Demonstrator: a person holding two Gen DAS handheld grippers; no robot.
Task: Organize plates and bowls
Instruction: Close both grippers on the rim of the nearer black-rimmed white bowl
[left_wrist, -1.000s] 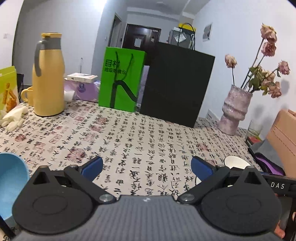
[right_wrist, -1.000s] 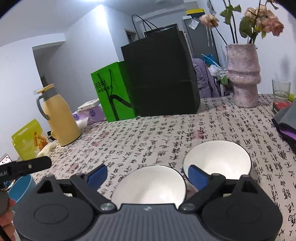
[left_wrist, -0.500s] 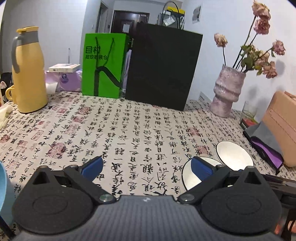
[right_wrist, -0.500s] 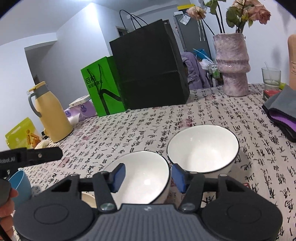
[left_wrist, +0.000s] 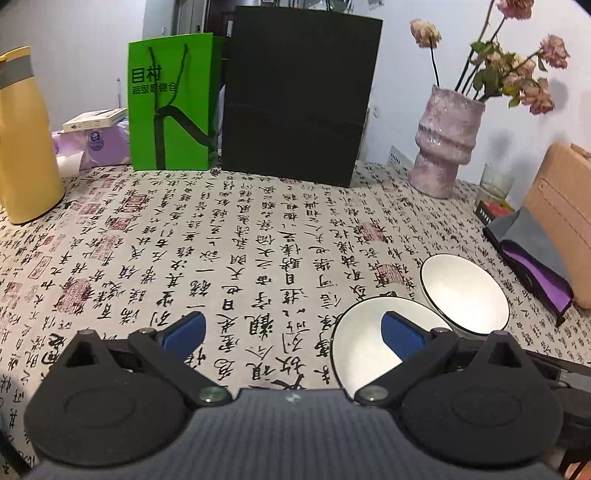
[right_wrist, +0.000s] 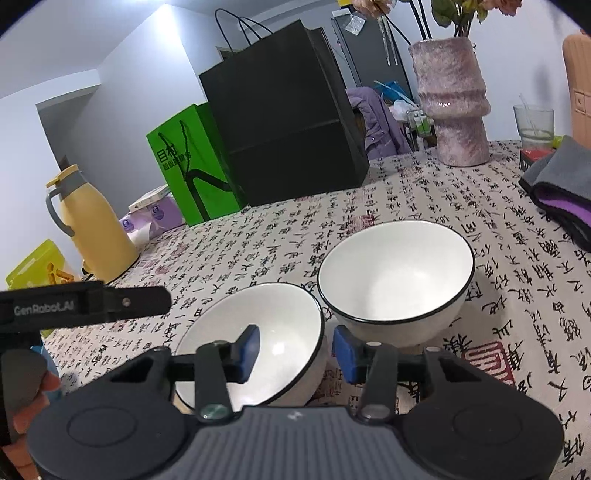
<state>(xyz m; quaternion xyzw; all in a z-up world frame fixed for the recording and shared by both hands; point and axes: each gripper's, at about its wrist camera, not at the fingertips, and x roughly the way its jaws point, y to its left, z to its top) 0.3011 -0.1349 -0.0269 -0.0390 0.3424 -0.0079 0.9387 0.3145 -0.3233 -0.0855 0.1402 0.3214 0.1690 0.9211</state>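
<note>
Two white bowls with black rims stand side by side on the calligraphy-print tablecloth. My right gripper is low over the near bowl. Its jaws are closing, with the left pad inside that bowl and the right pad outside its right wall. The pads do not press on the wall. The far bowl stands just beyond, to the right. My left gripper hangs wide open over bare cloth, left of the near bowl and the far bowl. Nothing is between its fingers.
A yellow thermos jug, a green paper bag and a black paper bag line the back. A pink vase with dried flowers, a glass and a grey-purple cloth stand at the right. A hand shows at the lower left.
The right jaws have narrowed from wide open down around the near bowl's right wall, and the gripper has sunk. The left view has swung right: the blue cup left it, both bowls came in.
</note>
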